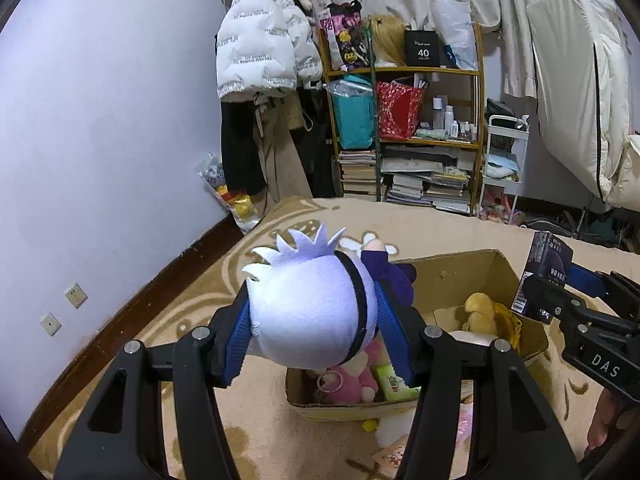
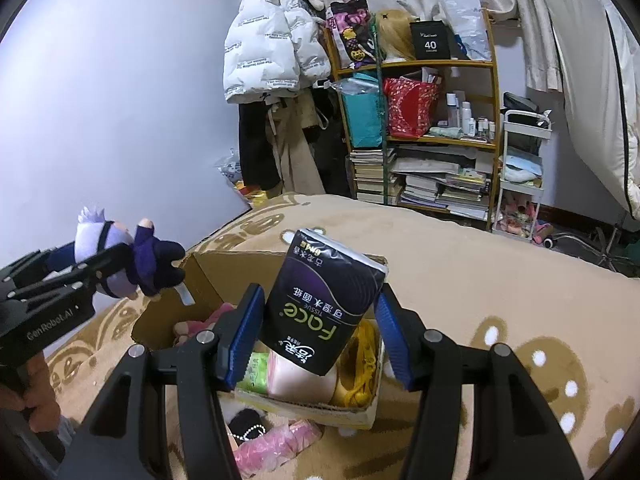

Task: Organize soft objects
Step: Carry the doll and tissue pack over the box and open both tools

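My left gripper [image 1: 316, 324] is shut on a plush doll [image 1: 308, 312] with a pale lilac head, spiky white hair, a black band and a dark purple body; it hangs over the near left part of an open cardboard box [image 1: 472, 268]. The right wrist view shows the same doll [image 2: 116, 256] at the left. My right gripper [image 2: 320, 326] is shut on a black tissue pack [image 2: 324, 300], tilted above the box [image 2: 224, 268]; the left wrist view has that pack [image 1: 546, 268] at the right. Inside lie a pink plush [image 1: 352, 380], a yellow plush [image 1: 478, 310] and a green tissue pack [image 1: 392, 384].
The box rests on a beige patterned blanket [image 2: 480, 280]. Loose soft items lie in front of the box: pink plastic [image 2: 272, 444], a dark fuzzy thing [image 2: 248, 420]. Beyond stand a cluttered shelf [image 1: 404, 128], hanging coats [image 1: 260, 40] and a white cart [image 1: 502, 160].
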`<state>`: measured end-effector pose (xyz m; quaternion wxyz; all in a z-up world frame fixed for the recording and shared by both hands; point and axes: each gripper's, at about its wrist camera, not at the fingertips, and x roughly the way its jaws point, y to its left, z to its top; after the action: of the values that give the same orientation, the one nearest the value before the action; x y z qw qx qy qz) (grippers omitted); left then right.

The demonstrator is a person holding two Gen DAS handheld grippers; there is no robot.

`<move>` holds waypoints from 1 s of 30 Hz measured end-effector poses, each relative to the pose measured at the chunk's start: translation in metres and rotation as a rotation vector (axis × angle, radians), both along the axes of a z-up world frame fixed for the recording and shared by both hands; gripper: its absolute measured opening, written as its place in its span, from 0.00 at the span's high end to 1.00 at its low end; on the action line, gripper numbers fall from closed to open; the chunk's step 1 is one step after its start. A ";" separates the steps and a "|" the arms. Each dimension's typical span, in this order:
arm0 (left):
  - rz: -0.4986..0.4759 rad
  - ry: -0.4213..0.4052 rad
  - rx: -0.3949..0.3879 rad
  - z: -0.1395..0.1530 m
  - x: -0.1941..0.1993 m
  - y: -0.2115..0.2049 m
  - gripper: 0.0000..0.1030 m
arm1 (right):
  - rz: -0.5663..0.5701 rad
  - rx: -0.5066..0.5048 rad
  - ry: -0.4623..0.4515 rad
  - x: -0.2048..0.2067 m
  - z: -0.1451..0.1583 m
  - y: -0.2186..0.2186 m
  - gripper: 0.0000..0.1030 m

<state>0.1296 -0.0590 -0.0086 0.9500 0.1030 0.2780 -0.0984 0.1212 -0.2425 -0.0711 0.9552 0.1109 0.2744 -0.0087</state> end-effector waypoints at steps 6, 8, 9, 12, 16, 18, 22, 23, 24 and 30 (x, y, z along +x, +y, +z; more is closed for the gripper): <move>-0.010 0.034 -0.008 -0.012 0.009 0.001 0.45 | 0.022 0.028 0.001 0.007 -0.010 -0.005 0.42; -0.017 0.046 -0.016 -0.015 0.011 0.001 0.45 | 0.032 0.036 0.002 0.008 -0.012 -0.006 0.42; -0.022 0.055 -0.022 -0.017 0.012 0.000 0.45 | 0.036 0.038 0.004 0.009 -0.013 -0.006 0.42; -0.032 0.070 -0.038 -0.020 0.014 0.001 0.44 | 0.051 0.041 0.005 0.012 -0.016 -0.008 0.42; -0.038 0.103 -0.050 -0.026 0.018 0.001 0.44 | 0.066 0.042 0.019 0.014 -0.021 -0.007 0.42; -0.041 0.117 -0.049 -0.030 0.019 0.000 0.44 | 0.066 0.050 0.029 0.017 -0.024 -0.009 0.42; -0.047 0.134 -0.047 -0.034 0.019 -0.001 0.43 | 0.061 0.055 0.036 0.021 -0.026 -0.010 0.42; -0.048 0.137 -0.046 -0.035 0.020 -0.001 0.43 | 0.060 0.051 0.037 0.021 -0.027 -0.010 0.42; -0.048 0.140 -0.044 -0.036 0.020 -0.002 0.43 | 0.062 0.052 0.038 0.022 -0.026 -0.010 0.42; -0.043 0.169 -0.045 -0.041 0.022 0.000 0.40 | 0.070 0.051 0.047 0.023 -0.028 -0.010 0.40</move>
<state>0.1517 -0.0588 -0.0495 0.9228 0.0787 0.3528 -0.1332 0.1443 -0.2524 -0.0991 0.9451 0.1250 0.3006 0.0291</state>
